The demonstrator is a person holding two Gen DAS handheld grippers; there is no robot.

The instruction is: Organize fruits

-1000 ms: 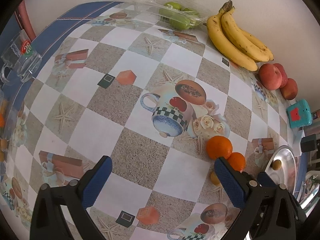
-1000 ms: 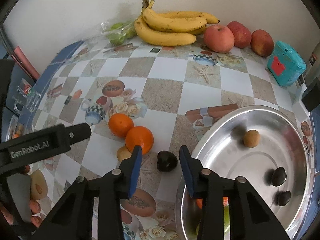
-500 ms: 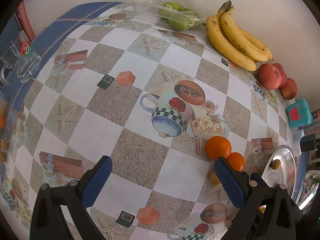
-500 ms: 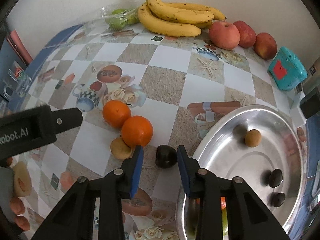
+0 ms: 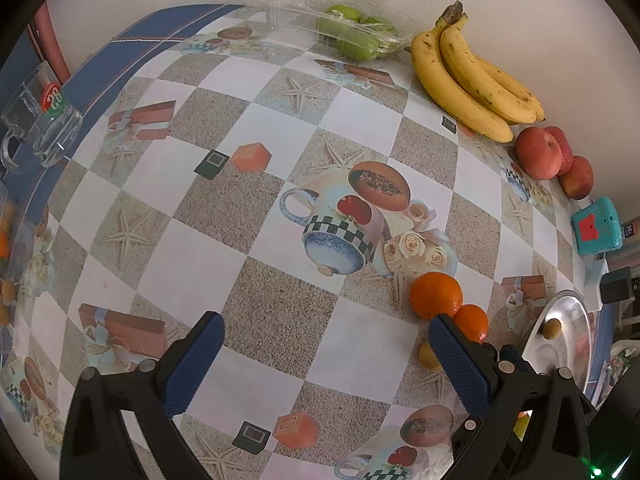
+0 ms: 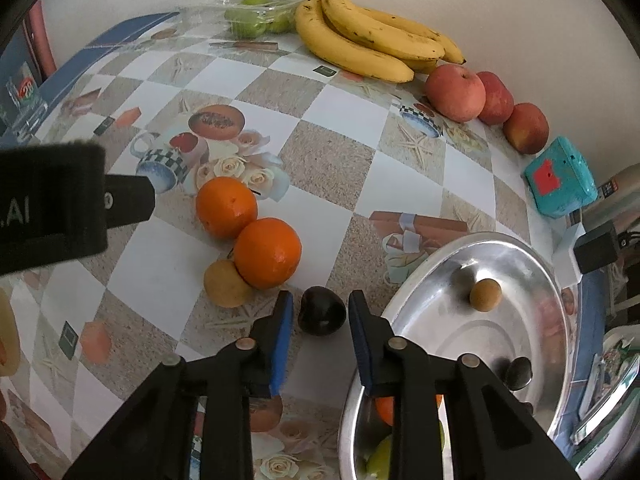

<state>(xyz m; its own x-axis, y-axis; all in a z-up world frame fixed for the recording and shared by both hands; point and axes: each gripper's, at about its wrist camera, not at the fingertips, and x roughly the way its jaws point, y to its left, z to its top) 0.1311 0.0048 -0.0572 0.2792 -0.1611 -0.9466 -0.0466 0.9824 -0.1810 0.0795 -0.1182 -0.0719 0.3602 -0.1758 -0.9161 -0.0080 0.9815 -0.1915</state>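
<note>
In the right wrist view my right gripper (image 6: 321, 312) is open, its blue pads on either side of a dark plum (image 6: 321, 311) lying on the table, with small gaps to it. Two oranges (image 6: 267, 252) and a small yellow-brown fruit (image 6: 226, 284) lie just to its left. A silver tray (image 6: 532, 264) to the right holds a small brown fruit (image 6: 485, 295), dark fruits and an orange under the gripper. My left gripper (image 5: 324, 356) is open and empty above the tablecloth; the oranges (image 5: 436, 294) sit by its right finger.
Bananas (image 6: 360, 40), three red apples (image 6: 456, 94) and a bag of green fruit (image 6: 248, 20) line the back wall. A teal box (image 6: 560, 178) stands at the right edge. A glass mug (image 5: 40, 120) sits at the far left.
My right gripper has moved forward and down, so the dark plum now lies between its pads. The left gripper has barely moved.
</note>
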